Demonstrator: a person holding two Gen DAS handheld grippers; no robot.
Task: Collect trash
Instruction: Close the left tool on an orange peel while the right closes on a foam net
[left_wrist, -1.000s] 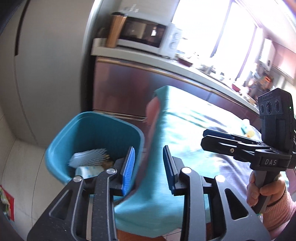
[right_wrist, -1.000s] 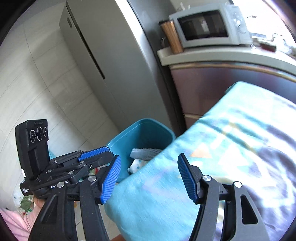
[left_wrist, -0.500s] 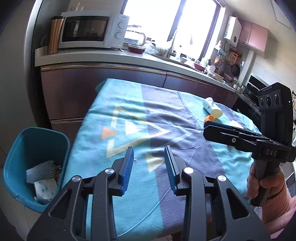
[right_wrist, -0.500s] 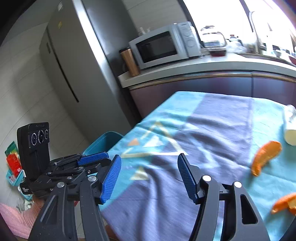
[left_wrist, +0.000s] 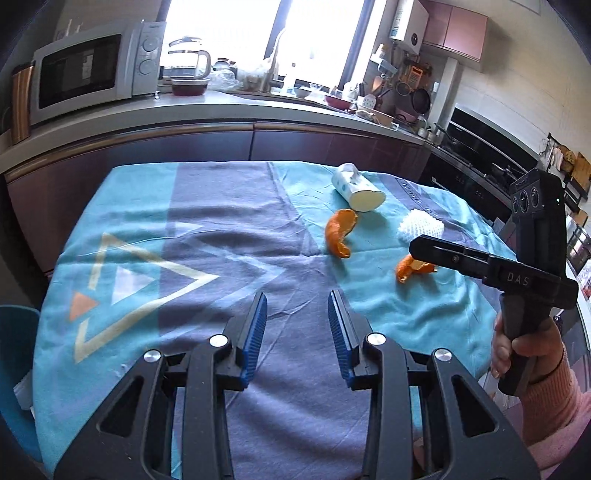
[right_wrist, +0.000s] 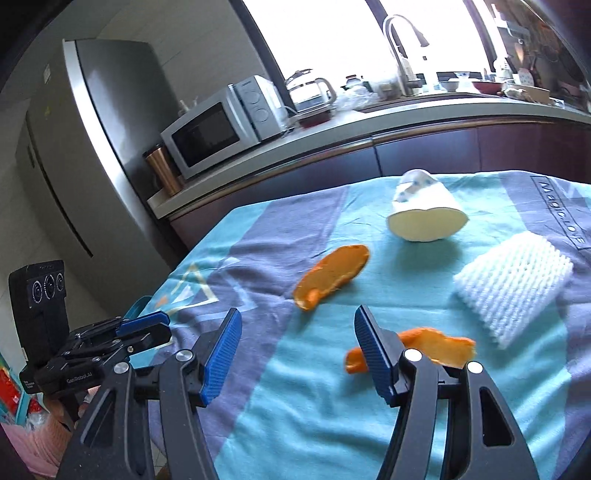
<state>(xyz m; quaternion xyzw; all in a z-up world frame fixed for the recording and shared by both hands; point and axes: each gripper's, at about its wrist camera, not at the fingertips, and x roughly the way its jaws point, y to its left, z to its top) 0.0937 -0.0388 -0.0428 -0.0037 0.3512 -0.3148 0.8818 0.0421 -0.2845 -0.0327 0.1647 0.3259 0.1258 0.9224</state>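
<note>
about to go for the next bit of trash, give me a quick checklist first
1. Right gripper open, nothing between its fingers: ok.
2. Left gripper open and empty: ok.
3. Trash within view: two orange peels, crushed paper cup, white foam net: ok.
4. Nearest peel lined up between the right fingers: not ok, it lies partly behind the right-hand finger.
5. Bin visible: only an edge; room inside cannot tell.

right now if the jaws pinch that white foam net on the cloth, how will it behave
The white foam net looks like open mesh lying flat, so it probably squashes and flops rather than staying stiff. It likely weighs very little. Its ribbed surface should give grip, though a push may just slide it across the tablecloth.
</note>
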